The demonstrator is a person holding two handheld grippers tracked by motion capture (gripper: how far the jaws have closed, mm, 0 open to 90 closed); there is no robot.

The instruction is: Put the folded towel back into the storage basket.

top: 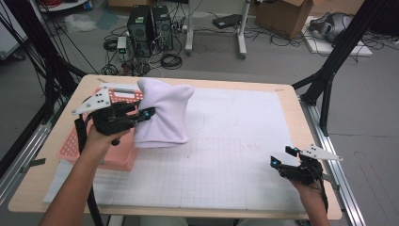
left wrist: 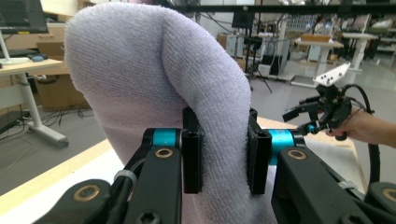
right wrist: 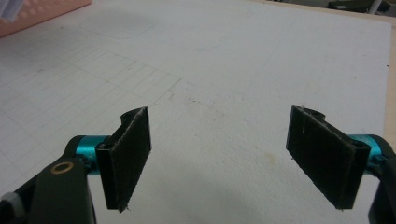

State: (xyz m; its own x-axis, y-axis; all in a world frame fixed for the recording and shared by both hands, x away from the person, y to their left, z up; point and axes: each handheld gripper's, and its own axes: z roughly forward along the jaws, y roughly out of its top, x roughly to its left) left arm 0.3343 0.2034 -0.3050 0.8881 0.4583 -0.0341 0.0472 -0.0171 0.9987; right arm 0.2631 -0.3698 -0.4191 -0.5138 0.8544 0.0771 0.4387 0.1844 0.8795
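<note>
Towel hanging from my left grip, right side waiting

I'm holding the lilac towel (top: 162,115) up off the table in the left gripper (top: 143,115), jaws clamped on a thick fold of it, and it's dangling just beside the pink basket (top: 75,146) at the left edge of the white mat (top: 235,141). I'm keeping the right gripper (top: 282,157) low near the mat's right edge, jaws standing wide apart with nothing between them. I'm judging the pinch as the risk: it's biting one bunched fold, so the plush cloth could be creeping out under its own weight. The hanging hem is also riding close to the basket rim and could be snagging there as I'm swinging across.
</note>
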